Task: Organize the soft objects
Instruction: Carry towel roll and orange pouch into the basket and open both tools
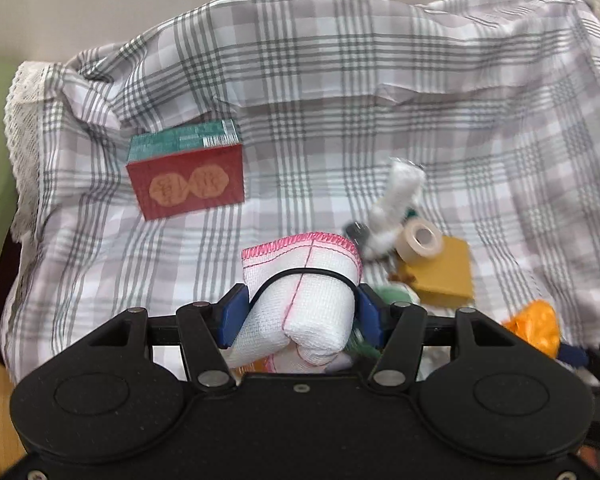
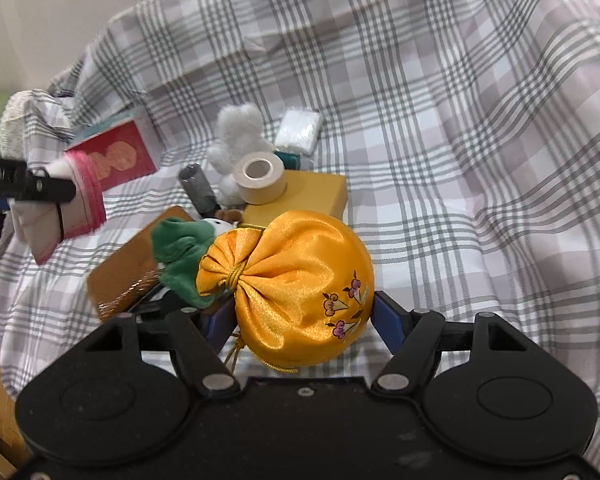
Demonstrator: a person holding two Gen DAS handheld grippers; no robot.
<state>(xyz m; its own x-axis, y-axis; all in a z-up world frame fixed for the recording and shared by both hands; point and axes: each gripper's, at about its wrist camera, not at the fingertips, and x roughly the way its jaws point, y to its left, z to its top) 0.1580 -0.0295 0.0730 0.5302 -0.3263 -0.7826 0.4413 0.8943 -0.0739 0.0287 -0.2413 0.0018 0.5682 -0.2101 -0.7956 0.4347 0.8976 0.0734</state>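
Soft things first: the left gripper [image 1: 298,312] has its blue pads pressed into both sides of a rolled white cloth [image 1: 300,280] with pink stitched edging and a black elastic band round it, jaws partly closed, and the roll is up off the checked sheet [image 1: 340,100]. Over on the other side, the right gripper [image 2: 300,316] is squeezing a shiny orange drawstring pouch [image 2: 296,280], jaws about half shut, pouch bulging between them. Both are pinched across the fat middle, which I'd guess is so the squashy fabric can't slide out.

Now take the roll of beige tape [image 2: 260,178] as the marker. It sits on a mustard-yellow box [image 2: 300,198]. Just behind it, a fluffy white plush [image 2: 236,136], and beyond that a small clear packet of something white [image 2: 300,130]. Beside the tape, towards the left gripper, a dark cylinder [image 2: 198,190]. Nearer the pouch, a green-and-white soft toy [image 2: 180,252] lies on a brown flat board [image 2: 132,268], touching the pouch's gathered neck, so it could drag along. Well off from the tape, a red box [image 1: 186,186] stands alone.
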